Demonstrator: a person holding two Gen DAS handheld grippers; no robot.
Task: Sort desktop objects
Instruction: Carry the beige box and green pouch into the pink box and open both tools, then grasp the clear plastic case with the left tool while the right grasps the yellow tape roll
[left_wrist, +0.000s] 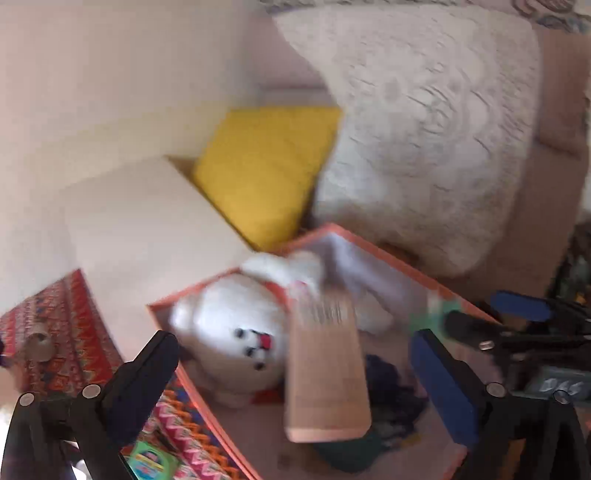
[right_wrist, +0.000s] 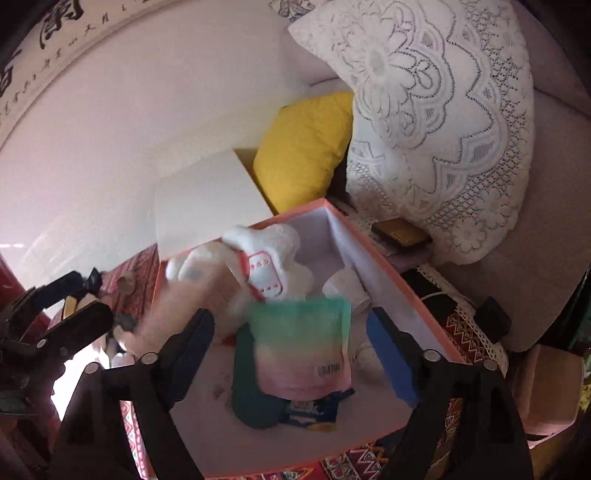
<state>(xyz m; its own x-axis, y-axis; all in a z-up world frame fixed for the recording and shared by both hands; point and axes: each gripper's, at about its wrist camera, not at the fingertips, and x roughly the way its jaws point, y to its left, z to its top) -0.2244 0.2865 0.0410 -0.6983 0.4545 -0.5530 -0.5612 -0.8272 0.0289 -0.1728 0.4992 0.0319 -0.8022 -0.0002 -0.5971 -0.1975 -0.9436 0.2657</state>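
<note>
A pink-rimmed storage box (left_wrist: 388, 254) (right_wrist: 399, 280) sits open on a patterned cloth. Inside lie a white plush toy (left_wrist: 229, 332) (right_wrist: 273, 254), a dark teal item (right_wrist: 247, 398) and a blue packet (right_wrist: 310, 410). My left gripper (left_wrist: 291, 341) is open above the box; a blurred tan carton (left_wrist: 325, 373) hangs between its fingers without touching either. My right gripper (right_wrist: 290, 317) is open too, with a blurred green-and-pink pouch (right_wrist: 303, 347) loose between its pads. Each gripper shows in the other's view: the right (left_wrist: 474, 308), the left (right_wrist: 85, 299).
A white box lid (right_wrist: 207, 206) leans behind the storage box. A yellow cushion (left_wrist: 262, 166) and a lace-covered pillow (right_wrist: 443, 122) lie on the sofa beyond. A cardboard tube (left_wrist: 38, 343) and a green packet (left_wrist: 151, 461) rest on the cloth to the left.
</note>
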